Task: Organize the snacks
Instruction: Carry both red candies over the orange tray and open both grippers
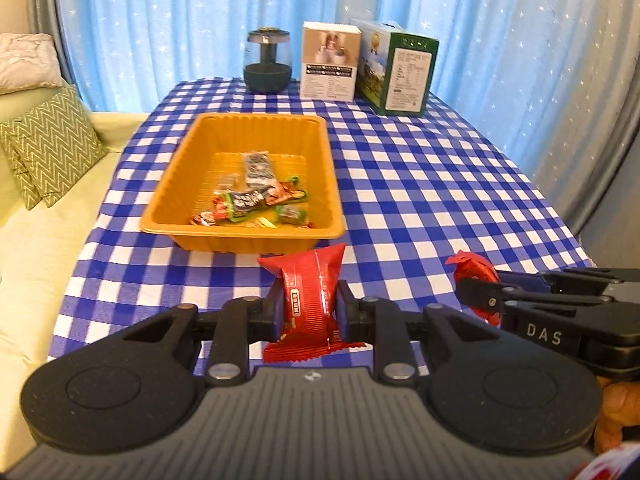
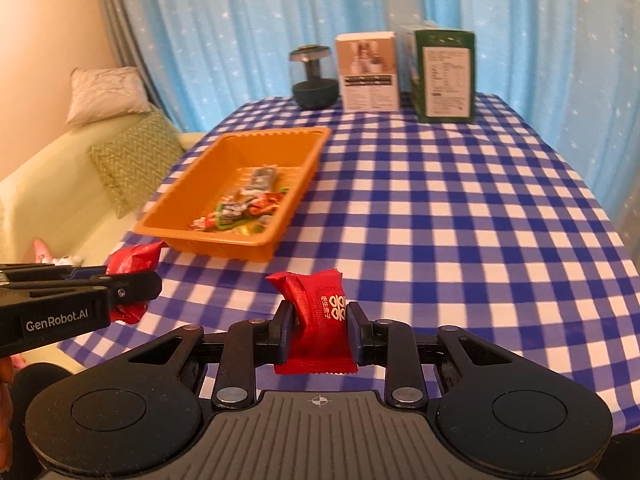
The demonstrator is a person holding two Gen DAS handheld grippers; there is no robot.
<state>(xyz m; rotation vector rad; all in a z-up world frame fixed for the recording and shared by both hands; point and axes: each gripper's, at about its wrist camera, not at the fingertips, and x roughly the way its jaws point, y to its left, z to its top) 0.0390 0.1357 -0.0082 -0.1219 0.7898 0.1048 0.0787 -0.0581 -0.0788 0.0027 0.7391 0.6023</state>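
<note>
Two black two-finger grippers sit nearest, side by side above the blue-and-white checked tablecloth [image 1: 420, 184]: the left gripper [image 1: 308, 312] pinches a red crinkled foil snack packet with a ribbed seam [image 1: 310, 292] between its fingers, and the right gripper [image 2: 318, 330] pinches a second red foil snack packet printed with white characters [image 2: 320, 316]. Just beyond them, toward the left, a rectangular orange plastic tray [image 1: 180, 184] rests on the cloth and holds a heap of mixed wrapped snacks [image 1: 256, 196]. At the far edge stand a dark round-based jar with a clear top [image 1: 267, 60], a white-and-tan printed carton [image 1: 329, 66] and a green printed carton [image 1: 396, 74], left to right.
</note>
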